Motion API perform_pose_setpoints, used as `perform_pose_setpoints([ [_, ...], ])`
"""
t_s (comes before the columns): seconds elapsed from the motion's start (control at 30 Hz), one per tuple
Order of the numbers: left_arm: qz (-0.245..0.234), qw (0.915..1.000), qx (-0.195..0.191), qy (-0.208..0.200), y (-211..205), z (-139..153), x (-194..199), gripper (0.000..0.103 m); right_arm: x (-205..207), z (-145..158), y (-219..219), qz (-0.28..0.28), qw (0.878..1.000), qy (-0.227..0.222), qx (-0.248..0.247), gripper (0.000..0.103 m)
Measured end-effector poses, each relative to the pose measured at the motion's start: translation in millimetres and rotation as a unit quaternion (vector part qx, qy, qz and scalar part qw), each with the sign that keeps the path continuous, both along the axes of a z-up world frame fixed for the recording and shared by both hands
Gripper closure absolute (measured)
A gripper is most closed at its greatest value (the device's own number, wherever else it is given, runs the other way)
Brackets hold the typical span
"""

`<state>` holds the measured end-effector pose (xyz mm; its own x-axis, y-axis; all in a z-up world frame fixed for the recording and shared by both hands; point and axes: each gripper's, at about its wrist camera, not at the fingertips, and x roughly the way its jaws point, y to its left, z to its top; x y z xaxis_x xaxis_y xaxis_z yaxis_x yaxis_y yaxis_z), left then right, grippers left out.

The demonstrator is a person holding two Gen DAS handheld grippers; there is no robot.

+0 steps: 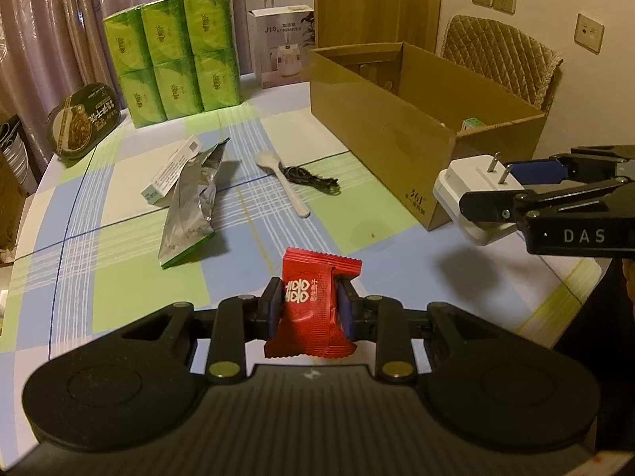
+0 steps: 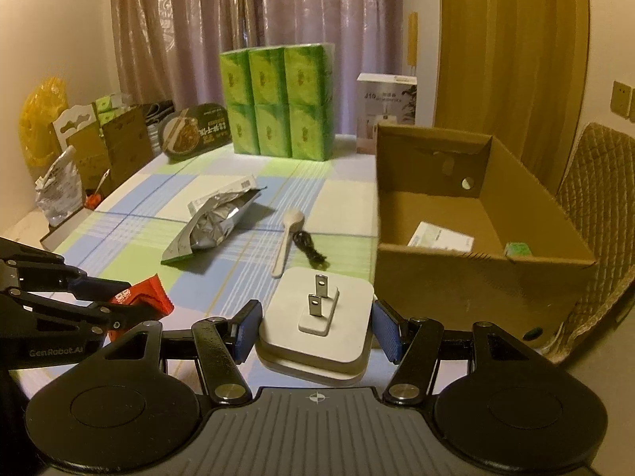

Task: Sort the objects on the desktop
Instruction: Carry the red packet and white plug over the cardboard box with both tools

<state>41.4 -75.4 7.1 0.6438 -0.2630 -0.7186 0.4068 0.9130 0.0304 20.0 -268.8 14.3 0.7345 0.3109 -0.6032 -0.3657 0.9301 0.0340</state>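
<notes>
My left gripper (image 1: 309,303) is shut on a red candy packet (image 1: 313,297), lifted above the checked tablecloth; the same red candy packet (image 2: 143,297) shows at the left of the right wrist view. My right gripper (image 2: 315,323) is shut on a white plug adapter (image 2: 317,317) with two metal prongs pointing up; that white plug adapter (image 1: 472,194) hangs beside the near corner of the open cardboard box (image 1: 397,135). On the table lie a silver foil bag (image 1: 194,202), a small white carton (image 1: 172,168), a white spoon (image 1: 283,184) and a coiled black cable (image 1: 309,178).
The cardboard box (image 2: 476,277) holds a paper leaflet (image 2: 440,236) and a small green item (image 2: 518,249). At the back stand green tissue packs (image 2: 278,103), a white appliance box (image 2: 387,103) and an oval food tub (image 2: 194,131). A quilted chair (image 2: 595,206) is right of the box.
</notes>
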Motion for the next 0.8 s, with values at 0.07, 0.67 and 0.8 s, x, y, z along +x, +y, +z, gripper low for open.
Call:
perform_pose_setpoints([
  [0.07, -0.003, 1.0000, -0.001, -0.003, -4, 3, 3, 0.078, 1, 4, -4, -0.003, 1.000, -0.005, 0.000, 0.045],
  [0.67, -0.061, 0.9970, -0.031, -0.036, -85, 45, 53, 0.079, 45, 47, -66, -0.048, 0.997, -0.063, -0.007, 0.045],
  [0.8, -0.074, 0.9956, -0.040, -0.040, -106, 51, 66, 0.079, 61, 50, -81, -0.058, 0.996, -0.069, -0.012, 0.045],
])
